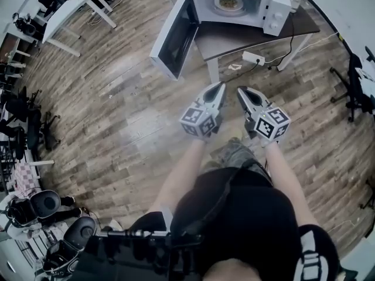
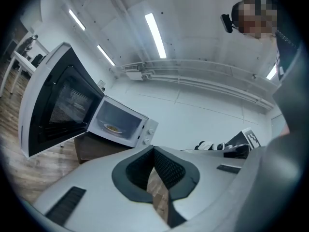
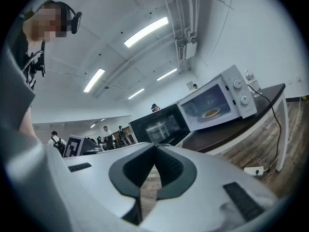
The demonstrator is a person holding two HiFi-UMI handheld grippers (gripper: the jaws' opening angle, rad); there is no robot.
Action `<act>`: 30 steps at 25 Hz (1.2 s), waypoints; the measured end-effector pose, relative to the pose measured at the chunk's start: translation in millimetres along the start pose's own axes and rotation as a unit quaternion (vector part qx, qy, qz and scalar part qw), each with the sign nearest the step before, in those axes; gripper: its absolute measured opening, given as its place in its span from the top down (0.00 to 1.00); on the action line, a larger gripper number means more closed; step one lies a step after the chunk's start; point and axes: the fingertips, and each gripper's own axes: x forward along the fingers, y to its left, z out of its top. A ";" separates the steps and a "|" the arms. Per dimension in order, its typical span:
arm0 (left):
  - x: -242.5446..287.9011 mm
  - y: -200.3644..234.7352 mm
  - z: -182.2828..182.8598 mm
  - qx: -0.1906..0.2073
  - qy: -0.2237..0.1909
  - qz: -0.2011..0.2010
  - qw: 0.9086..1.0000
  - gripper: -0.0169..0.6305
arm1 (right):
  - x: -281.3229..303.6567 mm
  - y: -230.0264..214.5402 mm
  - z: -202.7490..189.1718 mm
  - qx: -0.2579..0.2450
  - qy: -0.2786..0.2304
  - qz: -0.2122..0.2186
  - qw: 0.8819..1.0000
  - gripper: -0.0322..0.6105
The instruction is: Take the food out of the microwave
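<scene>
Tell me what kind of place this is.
Probably an open office or lab, not a kitchen: the microwave sits on a plain table, with a white desk, office chairs and ceiling strip lights around.

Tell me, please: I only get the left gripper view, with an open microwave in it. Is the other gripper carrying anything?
Observer: No. The right gripper is shut on nothing; only floor shows behind its closed jaws.
Operator: Anything on the floor ahead to trip over?
Observer: Yes. The head view shows a white power strip lying on the floor under the table that the microwave stands on.
Operator: Is anyone else around?
Observer: The right gripper view shows several people standing far off, beyond the open microwave door.
</scene>
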 end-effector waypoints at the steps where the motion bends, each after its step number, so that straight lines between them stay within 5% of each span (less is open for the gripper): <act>1: 6.7 4.0 3.0 0.000 -0.002 0.007 1.000 0.96 | 4.7 -5.7 3.7 0.000 0.004 0.006 1.000 0.95; 19: 115.3 60.0 24.1 -0.003 -0.027 0.055 0.998 0.96 | 71.0 -103.2 46.3 0.001 0.036 0.054 0.998 0.95; 30: 154.6 70.5 17.1 -0.003 -0.017 0.062 0.998 0.96 | 78.2 -146.9 52.6 0.009 0.040 0.046 0.998 0.95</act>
